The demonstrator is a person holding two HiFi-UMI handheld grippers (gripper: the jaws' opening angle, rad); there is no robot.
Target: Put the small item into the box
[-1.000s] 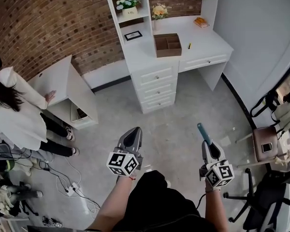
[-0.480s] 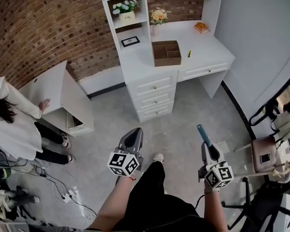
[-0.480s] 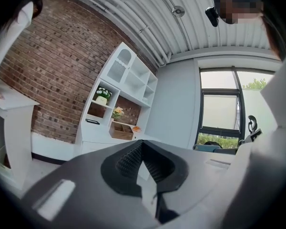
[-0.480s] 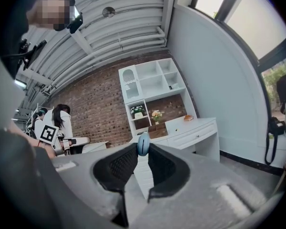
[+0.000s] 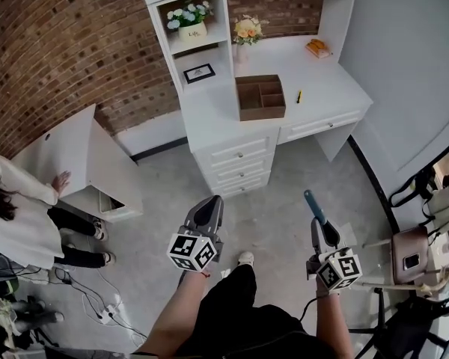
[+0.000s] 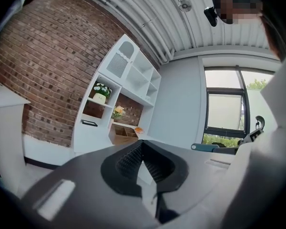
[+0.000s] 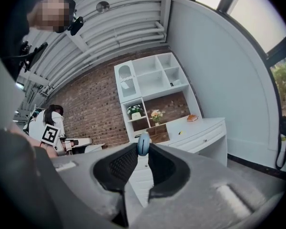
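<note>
The brown wooden box (image 5: 260, 97) with open compartments stands on the white desk (image 5: 325, 99), far ahead of both grippers. My right gripper (image 5: 319, 226) is held level over the floor, shut on a slim teal-blue item (image 5: 313, 203) that sticks out past its tips. In the right gripper view that blue item (image 7: 143, 143) sits pinched between the pads, with the box (image 7: 158, 133) behind it. My left gripper (image 5: 209, 202) is level beside it, its jaws meeting at the tips with nothing between them. The left gripper view shows the box (image 6: 120, 132) in the distance.
A small yellow thing (image 5: 298, 96) and an orange thing (image 5: 318, 48) lie on the desk. Flower pots (image 5: 188, 22) and a picture frame (image 5: 199, 72) fill the shelves. A person in white (image 5: 15, 215) stands by a white cabinet (image 5: 90, 163) at left. A chair (image 5: 410, 254) is at right, cables (image 5: 97, 305) lie at lower left.
Both grippers have travelled forward toward the desk, which now sits closer and lower in the head view. The person at left has slid toward the left edge. The grip on the blue item is unchanged.
</note>
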